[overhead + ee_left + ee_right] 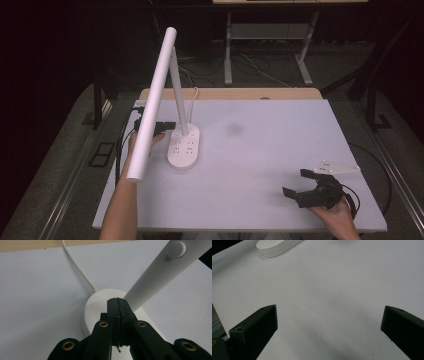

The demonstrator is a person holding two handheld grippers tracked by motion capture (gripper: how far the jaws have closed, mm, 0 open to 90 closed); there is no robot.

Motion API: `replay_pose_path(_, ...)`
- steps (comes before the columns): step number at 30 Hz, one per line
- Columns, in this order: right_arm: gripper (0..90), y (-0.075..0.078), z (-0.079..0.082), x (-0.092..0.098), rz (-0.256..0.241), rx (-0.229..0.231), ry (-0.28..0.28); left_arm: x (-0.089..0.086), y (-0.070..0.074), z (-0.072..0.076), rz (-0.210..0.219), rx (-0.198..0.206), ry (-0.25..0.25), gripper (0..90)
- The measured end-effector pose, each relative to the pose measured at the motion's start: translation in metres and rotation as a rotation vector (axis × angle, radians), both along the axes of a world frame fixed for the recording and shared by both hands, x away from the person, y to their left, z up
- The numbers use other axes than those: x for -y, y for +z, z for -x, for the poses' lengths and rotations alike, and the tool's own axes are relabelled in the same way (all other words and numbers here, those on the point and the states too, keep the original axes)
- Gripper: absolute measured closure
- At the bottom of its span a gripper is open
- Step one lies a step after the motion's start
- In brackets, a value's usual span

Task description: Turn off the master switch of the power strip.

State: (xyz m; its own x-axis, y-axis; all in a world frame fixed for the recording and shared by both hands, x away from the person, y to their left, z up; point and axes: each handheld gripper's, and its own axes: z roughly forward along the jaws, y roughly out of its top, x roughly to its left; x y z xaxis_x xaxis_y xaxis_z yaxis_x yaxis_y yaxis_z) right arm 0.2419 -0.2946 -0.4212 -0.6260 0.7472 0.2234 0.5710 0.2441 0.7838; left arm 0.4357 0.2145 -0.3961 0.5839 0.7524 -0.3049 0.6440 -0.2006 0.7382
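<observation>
Black left hand-held gripper (117,301), jaws pressed together on nothing, tips over the lamp base (184,146) near the bench (260,150) left edge | base's long axis runs front to back, stem rising just beyond | right hand-held gripper (302,187) wide open, empty, front-right corner, well apart.

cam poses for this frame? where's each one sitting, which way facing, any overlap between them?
High view: above the person's side, looking forward and down on the white table; both forearms, left claw, right claw.
Left gripper view: on the left claw, shut, aimed at the desk lamp base.
Right gripper view: on the open right claw, looking across the table.
Shared: all three show the lamp base.
</observation>
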Motion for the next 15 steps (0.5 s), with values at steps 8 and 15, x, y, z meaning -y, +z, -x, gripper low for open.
replay_pose_path(8, 0.2, -0.0002, -0.0002, 0.0002, 0.000, 0.000, 0.002, 0.0052, -0.0045, -0.0015, -0.035, -0.010, -0.008, 89.8)
replay_pose_path(15, 0.2, -0.0002, -0.0001, 0.0000, -0.001, -0.002, 0.002, 0.0078, -0.0077, -0.0033, -0.059, -0.012, -0.011, 89.9)
